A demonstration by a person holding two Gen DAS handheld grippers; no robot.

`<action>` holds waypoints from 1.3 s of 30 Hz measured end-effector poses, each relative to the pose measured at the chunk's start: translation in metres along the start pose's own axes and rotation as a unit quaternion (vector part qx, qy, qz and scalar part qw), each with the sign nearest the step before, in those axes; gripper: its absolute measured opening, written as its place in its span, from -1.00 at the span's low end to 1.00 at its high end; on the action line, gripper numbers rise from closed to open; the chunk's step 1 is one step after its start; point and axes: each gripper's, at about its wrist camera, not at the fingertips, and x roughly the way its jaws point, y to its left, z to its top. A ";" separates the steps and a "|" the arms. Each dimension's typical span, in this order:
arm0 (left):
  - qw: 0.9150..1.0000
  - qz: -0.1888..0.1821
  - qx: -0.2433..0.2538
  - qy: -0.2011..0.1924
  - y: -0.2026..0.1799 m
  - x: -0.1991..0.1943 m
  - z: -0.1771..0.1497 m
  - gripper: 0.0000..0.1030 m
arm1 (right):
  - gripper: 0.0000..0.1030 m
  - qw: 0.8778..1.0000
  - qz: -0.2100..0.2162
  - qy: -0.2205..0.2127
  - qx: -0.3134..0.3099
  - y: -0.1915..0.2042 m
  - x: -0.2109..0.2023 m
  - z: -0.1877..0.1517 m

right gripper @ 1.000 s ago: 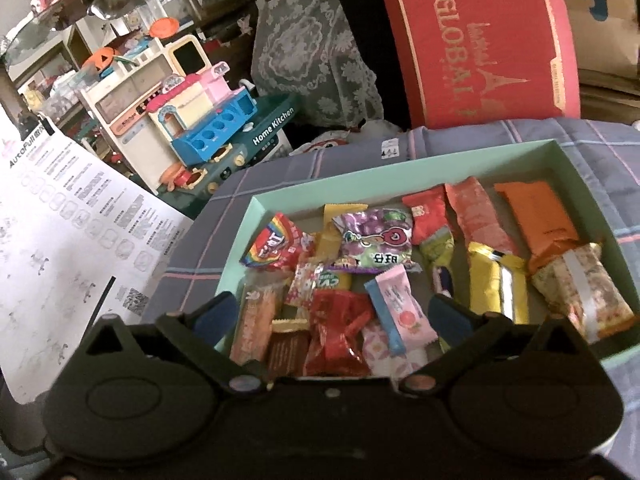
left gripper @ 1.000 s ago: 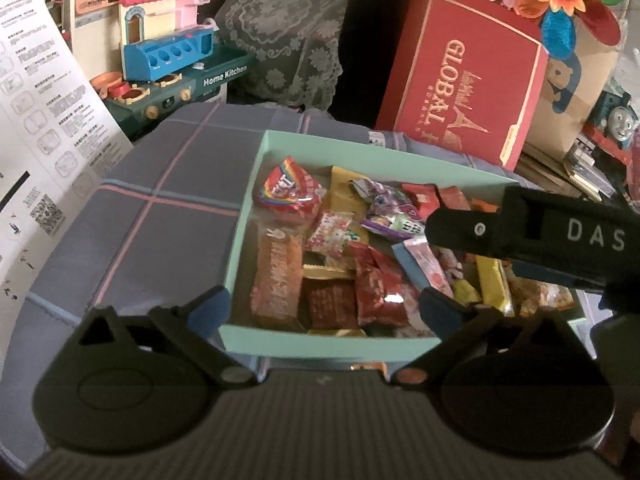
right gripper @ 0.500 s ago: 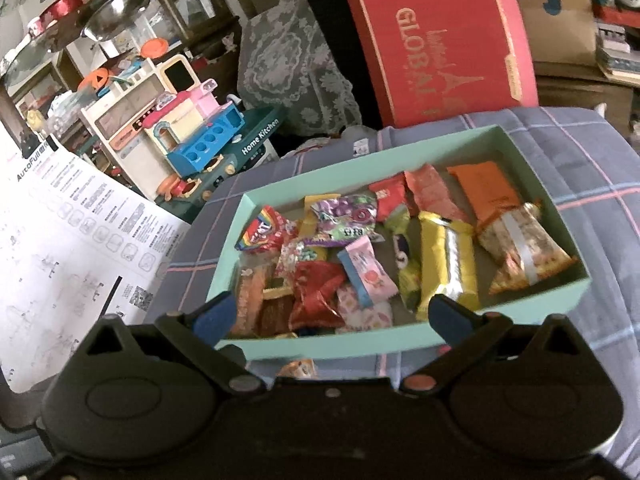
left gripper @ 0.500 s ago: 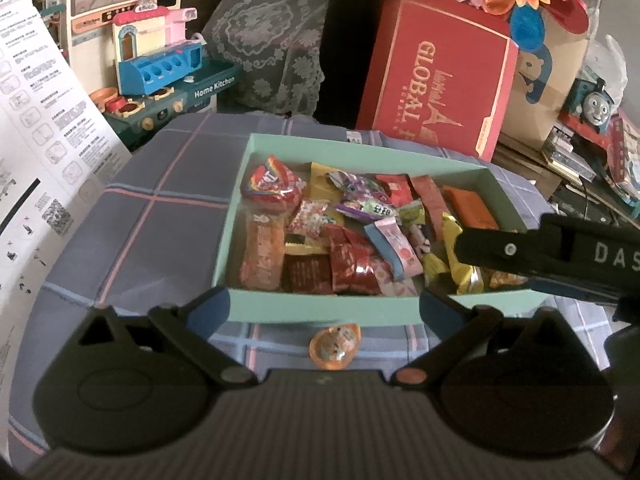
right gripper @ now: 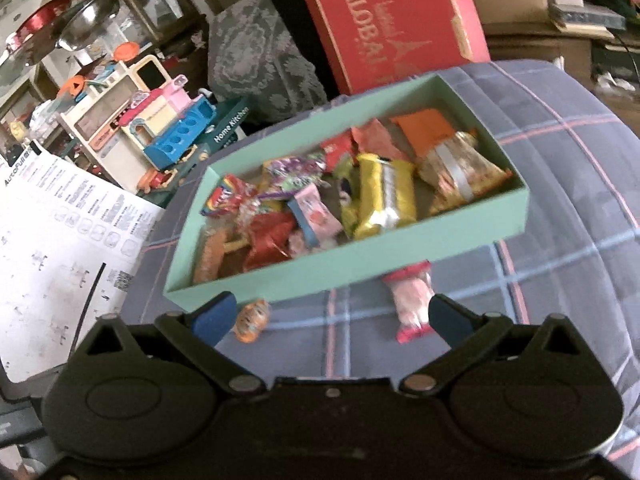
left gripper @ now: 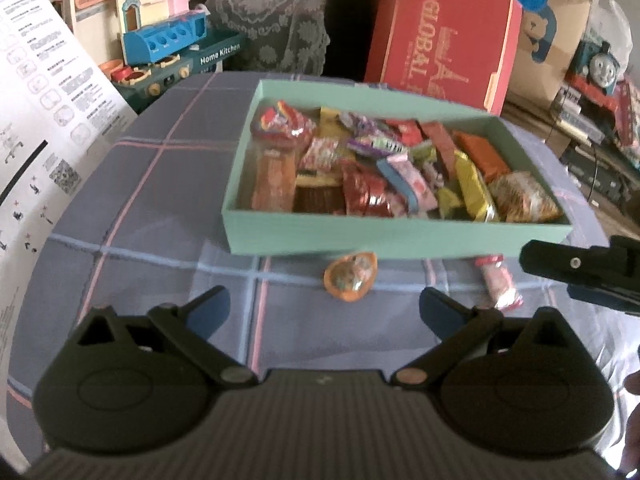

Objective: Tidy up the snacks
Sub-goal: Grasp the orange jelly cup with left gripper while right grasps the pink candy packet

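1. A mint-green box (left gripper: 392, 236) of mixed snacks sat on a blue plaid tabletop (left gripper: 132, 216), its long axis running left to right along the near edge.
2. An orange egg-shaped snack (left gripper: 351, 280) and a pink wrapped candy (left gripper: 500, 284) lay just before the box's near wall, the candy's length pointing away from it.
3. The left hand-held gripper (left gripper: 324, 312) was spread wide, holding nothing.
4. The right hand-held gripper (right gripper: 331, 317) was likewise wide and empty.

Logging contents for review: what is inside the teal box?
The teal box holds a loose pile of wrapped snacks. Whatever lies under the top layer is covered, and its floor is mostly hidden.
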 end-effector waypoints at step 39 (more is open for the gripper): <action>0.998 0.014 -0.004 0.064 -0.001 0.085 0.008 1.00 | -0.39 0.976 -0.117 0.024 -0.183 0.003 0.076 -0.020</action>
